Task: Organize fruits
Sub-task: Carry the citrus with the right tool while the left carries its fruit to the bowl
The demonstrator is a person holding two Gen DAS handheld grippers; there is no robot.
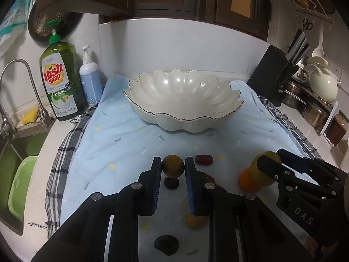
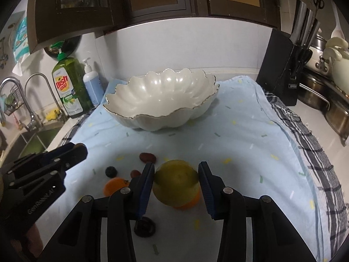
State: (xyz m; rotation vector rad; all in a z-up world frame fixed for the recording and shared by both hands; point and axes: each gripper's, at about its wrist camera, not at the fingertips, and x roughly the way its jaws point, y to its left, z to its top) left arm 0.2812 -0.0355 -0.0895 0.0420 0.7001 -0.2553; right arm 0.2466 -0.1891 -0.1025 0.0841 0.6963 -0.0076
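Pearly white and scalloped, with a thin dark rim, the bowl (image 1: 184, 100) sits at the centre of the left wrist view on a pale blue cloth (image 1: 113, 144); a green dish soap bottle (image 1: 60, 83) stands at left. Low in the frame, the left gripper (image 1: 173, 167) is clamped on a small round brownish fruit (image 1: 172, 166), lifted above a dark berry (image 1: 171, 183). In the right wrist view, the right gripper (image 2: 176, 180) has a smooth yellow-green fruit (image 2: 176, 182) between its fingers, the left pad touching it, the right pad's contact unclear; an orange (image 2: 114, 185) lies lower left.
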